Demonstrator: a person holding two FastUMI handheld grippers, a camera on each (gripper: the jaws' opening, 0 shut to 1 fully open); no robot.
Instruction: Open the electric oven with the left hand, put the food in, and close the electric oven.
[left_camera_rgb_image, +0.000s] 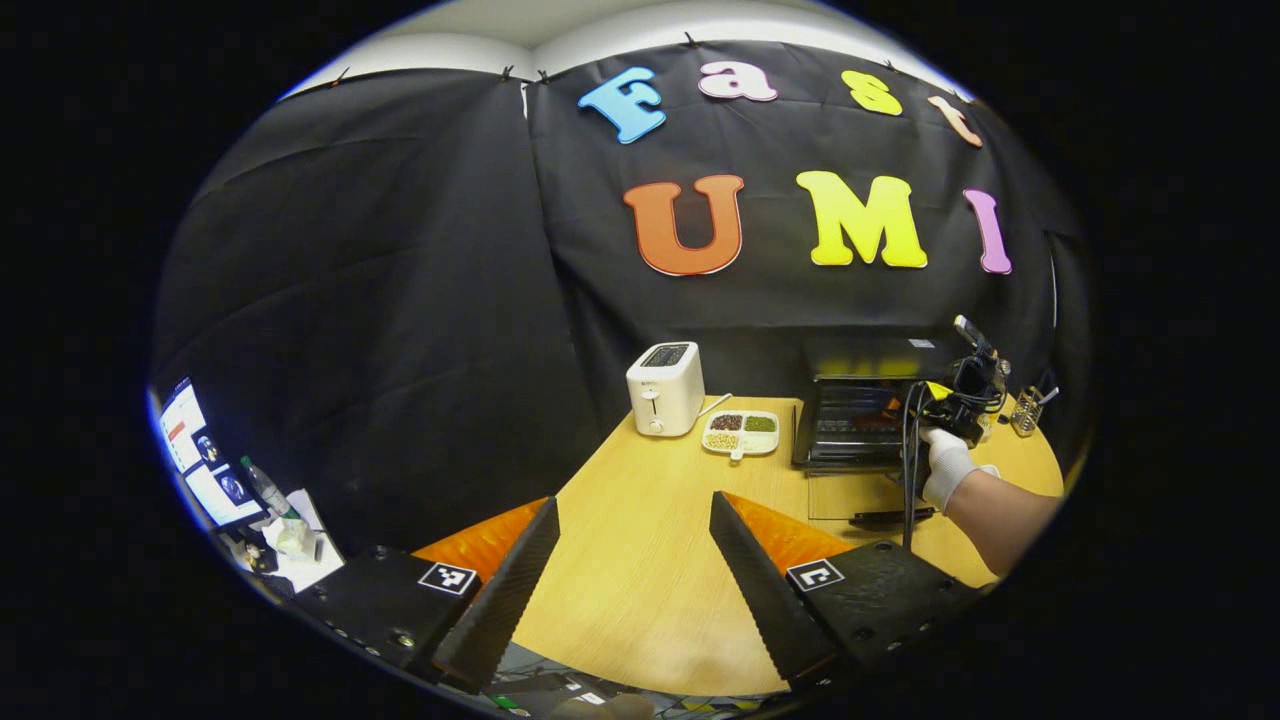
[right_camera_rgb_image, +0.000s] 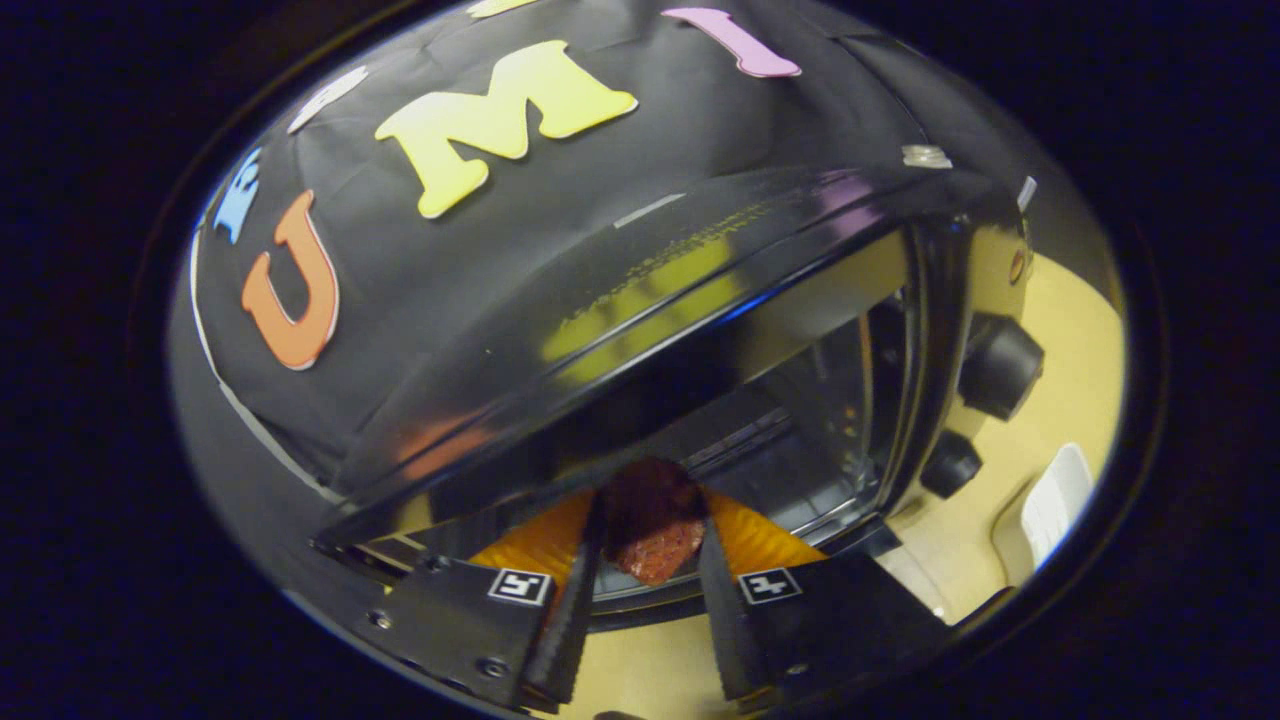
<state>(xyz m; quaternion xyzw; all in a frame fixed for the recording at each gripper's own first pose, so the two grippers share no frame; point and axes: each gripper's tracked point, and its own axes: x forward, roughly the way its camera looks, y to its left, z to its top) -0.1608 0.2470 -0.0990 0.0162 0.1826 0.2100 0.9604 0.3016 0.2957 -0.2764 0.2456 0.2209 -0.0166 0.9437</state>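
The right gripper (right_camera_rgb_image: 648, 590), clamped on the food (right_camera_rgb_image: 652, 530) just ahead of the open oven (right_camera_rgb_image: 700, 300), could snag its rack, while the left gripper (left_camera_rgb_image: 633, 560) hangs open, empty.

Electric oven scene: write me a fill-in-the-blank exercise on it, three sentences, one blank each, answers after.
1. The electric oven stands with its door ____.
2. The right gripper holds a reddish piece of food between its ____, at the oven's mouth.
3. On the wooden table, the divided dish sits between the oven and the white ____.

Missing words: open; fingers; toaster
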